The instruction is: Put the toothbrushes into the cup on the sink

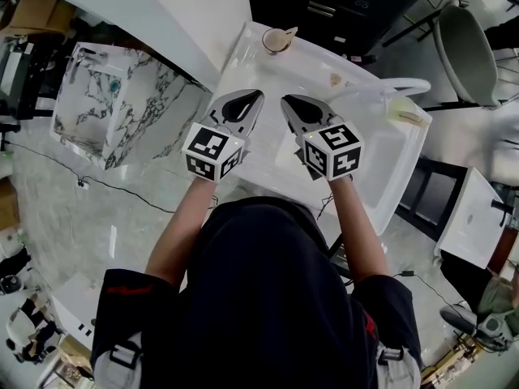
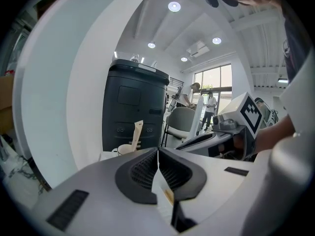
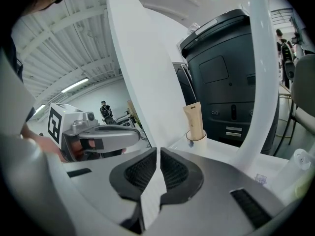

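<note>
A pale cup [image 1: 276, 40] with a beige tube standing in it sits at the far left corner of the white sink [image 1: 243, 55]. The same cup [image 2: 123, 150] [image 3: 196, 139] shows ahead in both gripper views. My left gripper [image 1: 258, 96] and right gripper [image 1: 285, 100] hover side by side over the basin, tips pointing toward the cup. Both are shut with nothing between the jaws, as the left gripper [image 2: 158, 154] and right gripper [image 3: 158, 151] views show. I can make out no toothbrush for certain. A small pale item [image 1: 335, 79] lies on the sink's back ledge.
A white arched faucet [image 1: 397, 85] stands at the sink's right, with a beige flat item [image 1: 409, 113] beside it. A marble-patterned basin [image 1: 105, 104] sits to the left, a dark cabinet [image 1: 340, 6] behind the sink, a chair [image 1: 466, 51] at the far right.
</note>
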The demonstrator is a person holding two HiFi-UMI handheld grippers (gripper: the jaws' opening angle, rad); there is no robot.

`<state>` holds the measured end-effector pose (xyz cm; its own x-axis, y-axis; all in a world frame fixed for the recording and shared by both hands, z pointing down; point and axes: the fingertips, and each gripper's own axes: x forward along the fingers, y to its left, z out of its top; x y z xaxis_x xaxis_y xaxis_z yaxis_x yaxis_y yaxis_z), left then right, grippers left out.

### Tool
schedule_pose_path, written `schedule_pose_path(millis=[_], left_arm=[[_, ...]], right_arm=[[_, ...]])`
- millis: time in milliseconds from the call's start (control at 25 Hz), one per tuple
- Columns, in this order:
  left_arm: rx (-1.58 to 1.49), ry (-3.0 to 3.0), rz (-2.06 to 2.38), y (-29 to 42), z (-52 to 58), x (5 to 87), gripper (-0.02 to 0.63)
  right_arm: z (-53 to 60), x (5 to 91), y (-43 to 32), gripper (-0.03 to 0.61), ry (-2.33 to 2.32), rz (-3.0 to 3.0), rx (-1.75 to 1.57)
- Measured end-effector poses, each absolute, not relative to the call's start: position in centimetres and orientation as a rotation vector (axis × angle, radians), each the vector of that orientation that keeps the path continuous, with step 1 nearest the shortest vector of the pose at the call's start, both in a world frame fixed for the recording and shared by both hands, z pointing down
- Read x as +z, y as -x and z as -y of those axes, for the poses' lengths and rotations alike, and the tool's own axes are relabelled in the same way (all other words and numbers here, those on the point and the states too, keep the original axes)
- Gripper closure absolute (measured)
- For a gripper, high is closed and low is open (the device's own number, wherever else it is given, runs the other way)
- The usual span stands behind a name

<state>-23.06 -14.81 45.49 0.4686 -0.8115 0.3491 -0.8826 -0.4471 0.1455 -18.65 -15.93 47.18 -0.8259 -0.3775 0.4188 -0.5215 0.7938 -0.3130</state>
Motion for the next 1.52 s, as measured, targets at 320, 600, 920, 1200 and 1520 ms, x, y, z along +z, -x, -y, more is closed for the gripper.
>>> schedule_pose_path(millis=[320, 600, 920, 1200, 1520], left_arm=[[0.289, -2.450, 1.389, 23.3, 11.1, 44.3, 0.595], [0.269, -2.492, 1.380, 24.1, 7.3, 42.9, 0.595], [0.215, -2.521, 1.368, 26.3, 2.3, 41.3, 0.594], [0.195, -2.554, 1.356, 27.3, -1.7, 40.1, 0.595], [0.184, -2.589, 1.336, 27.9, -4.8, 39.3, 0.594]], right_arm=[[13.2, 45.4, 19.0, 0.532, -0.806, 2.635, 0.503], [10.0, 43.5, 19.5, 0.532, -0.915, 2.629, 0.446], [5.0, 41.5, 20.3, 0.532, -1.010, 2.629, 0.405], [0.9, 39.9, 20.3, 0.532, -1.091, 2.628, 0.380], [-2.3, 38.9, 20.9, 0.537, -1.129, 2.627, 0.345]])
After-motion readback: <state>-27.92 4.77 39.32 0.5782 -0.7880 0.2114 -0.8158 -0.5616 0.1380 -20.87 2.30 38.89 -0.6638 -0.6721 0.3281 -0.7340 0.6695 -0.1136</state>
